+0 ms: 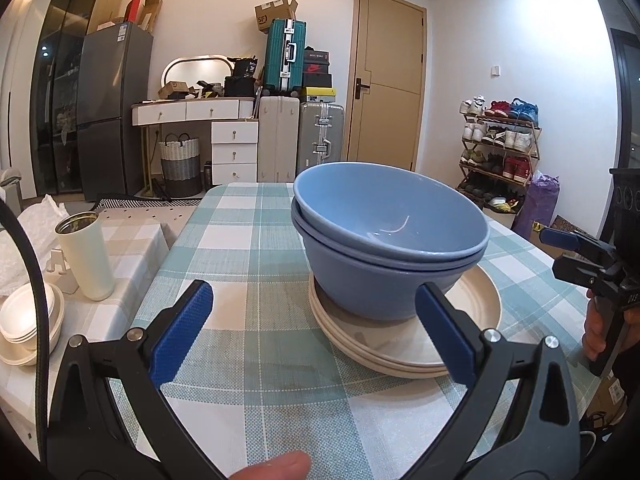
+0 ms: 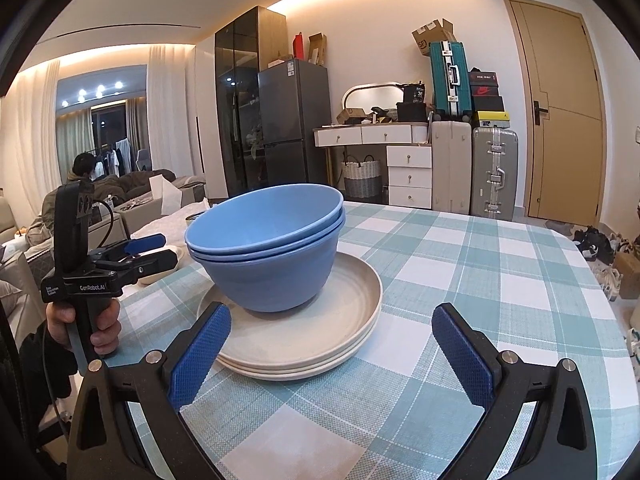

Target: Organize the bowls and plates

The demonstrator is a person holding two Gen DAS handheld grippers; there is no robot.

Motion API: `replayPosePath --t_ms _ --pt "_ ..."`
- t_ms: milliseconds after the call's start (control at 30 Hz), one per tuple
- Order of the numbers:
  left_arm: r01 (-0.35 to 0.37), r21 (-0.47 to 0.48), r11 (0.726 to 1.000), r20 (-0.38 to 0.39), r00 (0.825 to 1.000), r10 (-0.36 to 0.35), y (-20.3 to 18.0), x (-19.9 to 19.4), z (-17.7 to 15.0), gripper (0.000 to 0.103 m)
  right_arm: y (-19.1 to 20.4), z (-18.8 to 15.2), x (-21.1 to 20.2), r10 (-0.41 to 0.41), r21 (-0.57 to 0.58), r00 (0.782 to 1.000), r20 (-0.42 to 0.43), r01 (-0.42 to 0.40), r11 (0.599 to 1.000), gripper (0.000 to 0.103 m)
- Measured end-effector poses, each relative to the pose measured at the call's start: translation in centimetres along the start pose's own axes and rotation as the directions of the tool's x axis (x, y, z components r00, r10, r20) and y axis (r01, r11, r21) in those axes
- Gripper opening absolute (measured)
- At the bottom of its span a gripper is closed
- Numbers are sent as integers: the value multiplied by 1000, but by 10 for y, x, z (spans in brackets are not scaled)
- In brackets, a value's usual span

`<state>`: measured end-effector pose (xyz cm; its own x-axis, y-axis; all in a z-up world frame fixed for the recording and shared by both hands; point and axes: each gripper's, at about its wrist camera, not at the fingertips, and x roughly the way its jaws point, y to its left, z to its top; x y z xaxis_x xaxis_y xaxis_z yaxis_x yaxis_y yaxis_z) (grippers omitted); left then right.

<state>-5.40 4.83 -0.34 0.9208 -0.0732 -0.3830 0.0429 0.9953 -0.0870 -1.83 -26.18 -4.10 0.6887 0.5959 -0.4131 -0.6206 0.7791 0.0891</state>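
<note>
Two blue bowls (image 1: 392, 248) are nested and stand on a stack of three cream plates (image 1: 472, 320) on the checked tablecloth. In the right wrist view the bowls (image 2: 272, 252) sit on the plates (image 2: 320, 332) too. My left gripper (image 1: 316, 320) is open and empty, just in front of the stack. My right gripper (image 2: 332, 340) is open and empty, close before the plates. The left gripper also shows in the right wrist view (image 2: 156, 248), and the right gripper shows at the right edge of the left wrist view (image 1: 560, 248).
A cream tumbler (image 1: 86, 256) and stacked white bowls (image 1: 28, 320) stand on a side surface to the left. The table (image 2: 480, 280) has checked cloth to the right of the stack. Suitcases, a dresser, a fridge and a shoe rack (image 1: 500, 148) stand beyond.
</note>
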Motion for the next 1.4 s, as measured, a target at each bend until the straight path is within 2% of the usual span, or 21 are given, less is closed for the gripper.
replayPosePath --t_ms 1400 --pt "1 -9 1000 2 1000 -1 1 -1 -1 101 1 -3 2 0 -20 1000 -5 0 1000 102"
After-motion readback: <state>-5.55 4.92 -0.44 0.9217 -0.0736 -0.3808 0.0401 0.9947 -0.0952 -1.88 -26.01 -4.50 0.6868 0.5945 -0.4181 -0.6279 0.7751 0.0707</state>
